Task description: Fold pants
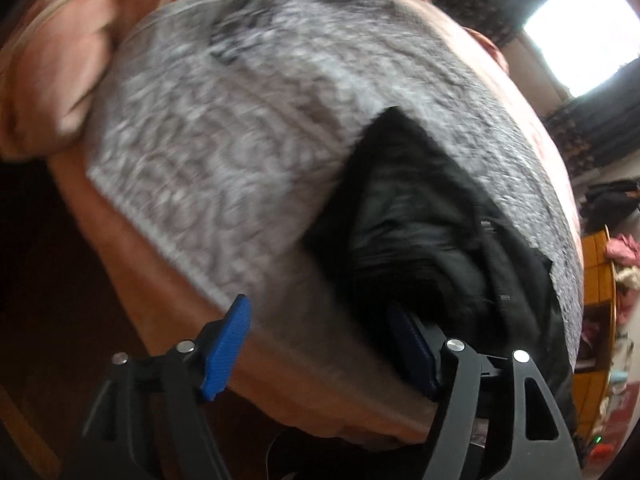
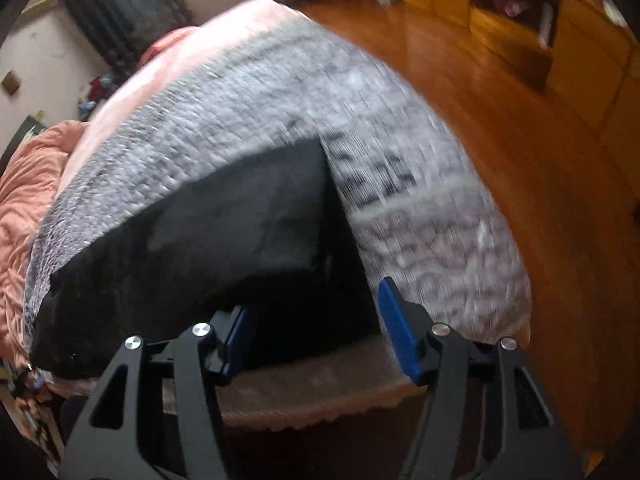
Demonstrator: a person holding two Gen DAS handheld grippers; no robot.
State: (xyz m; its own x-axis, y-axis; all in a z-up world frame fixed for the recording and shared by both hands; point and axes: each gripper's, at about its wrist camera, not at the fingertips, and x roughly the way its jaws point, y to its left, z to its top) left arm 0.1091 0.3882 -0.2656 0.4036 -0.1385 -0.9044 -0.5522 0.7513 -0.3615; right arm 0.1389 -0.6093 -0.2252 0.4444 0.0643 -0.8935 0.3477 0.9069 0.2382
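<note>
right tool [image 2: 320,340]: jaws apart | black pants [image 2: 224,232] between pads, on grey patterned blanket [image 2: 280,92]

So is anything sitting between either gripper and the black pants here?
Nothing visible. The black pants lie on the grey patterned blanket, right in front of the open right gripper and open left gripper.

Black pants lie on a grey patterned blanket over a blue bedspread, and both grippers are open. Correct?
Not quite: the bedspread is pink, not blue, as the right wrist view shows. The pants are black, on the grey patterned blanket, and both the left gripper and right gripper are open.
</note>
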